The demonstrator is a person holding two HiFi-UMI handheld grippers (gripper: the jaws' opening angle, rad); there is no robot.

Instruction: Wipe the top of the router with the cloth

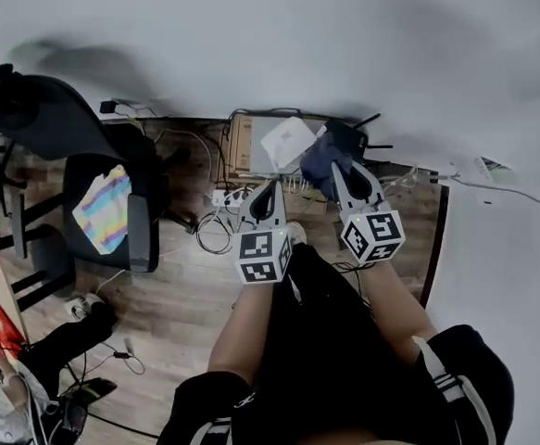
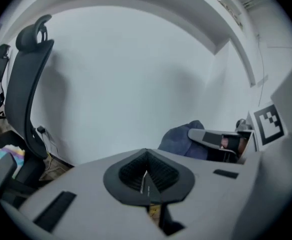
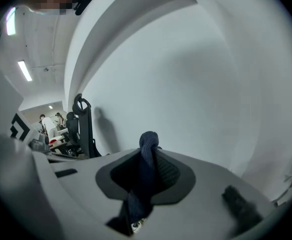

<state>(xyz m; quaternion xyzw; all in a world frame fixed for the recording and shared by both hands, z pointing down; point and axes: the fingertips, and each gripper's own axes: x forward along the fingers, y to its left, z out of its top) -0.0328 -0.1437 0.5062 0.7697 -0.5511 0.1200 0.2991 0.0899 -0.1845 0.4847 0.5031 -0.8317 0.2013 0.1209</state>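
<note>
Much of the router (image 1: 351,138) hides behind the cloth (image 1: 318,163).

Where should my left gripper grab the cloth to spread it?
Grip the loose bunch of cloth bulging left of the right gripper, probably coming from the left with the left gripper. Its jaws are together, so open them first.

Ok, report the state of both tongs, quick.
Left tongs: closed, nothing between them.
Right tongs: closed on the dark blue cloth.
</note>
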